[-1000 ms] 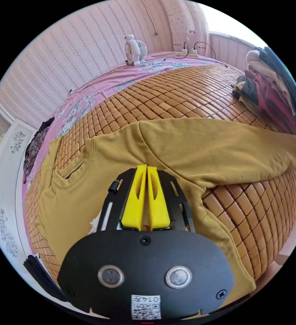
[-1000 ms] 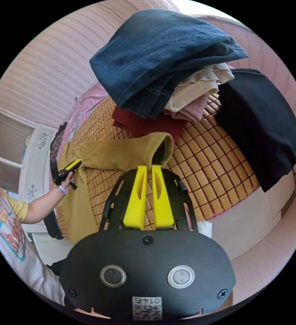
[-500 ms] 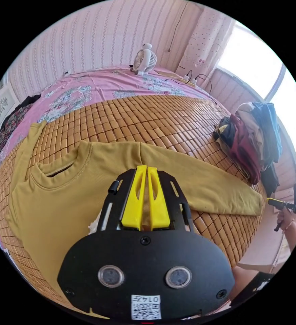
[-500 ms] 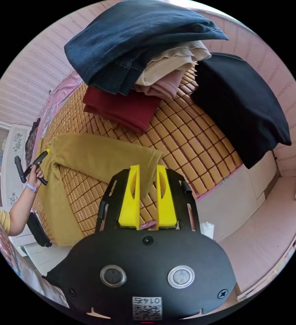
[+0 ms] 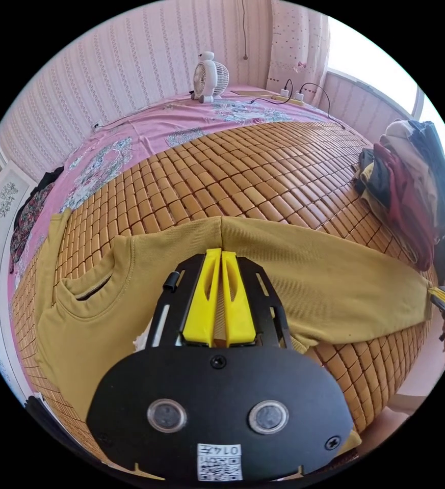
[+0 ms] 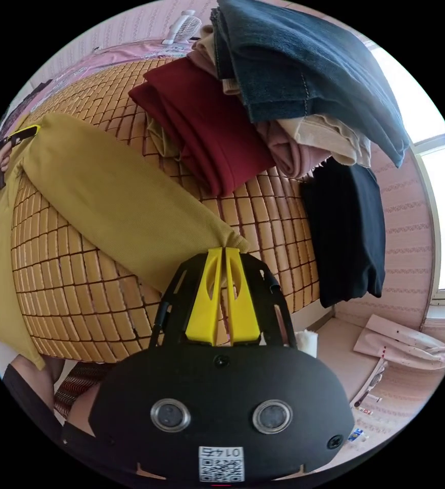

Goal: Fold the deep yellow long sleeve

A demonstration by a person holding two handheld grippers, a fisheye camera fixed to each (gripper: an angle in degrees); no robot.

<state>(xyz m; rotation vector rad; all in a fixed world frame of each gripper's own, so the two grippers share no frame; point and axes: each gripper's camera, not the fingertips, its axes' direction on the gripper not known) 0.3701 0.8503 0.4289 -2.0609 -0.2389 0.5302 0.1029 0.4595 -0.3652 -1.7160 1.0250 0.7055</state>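
Half a second back the right gripper (image 6: 225, 253) stood with jaws apart around the cuff of the deep yellow long-sleeve shirt (image 6: 110, 198); now jaws closed on that cuff, sleeve drawn straight. Left gripper (image 5: 220, 253) was off the shirt; now pinching the shoulder seam.

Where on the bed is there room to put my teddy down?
The biggest free patch is the bare bamboo mat, between the yellow shirt and the pink sheet where the fan stands. A smaller bare strip lies under the outstretched sleeve, near the bed edge. It is crowded by the pile of clothes.
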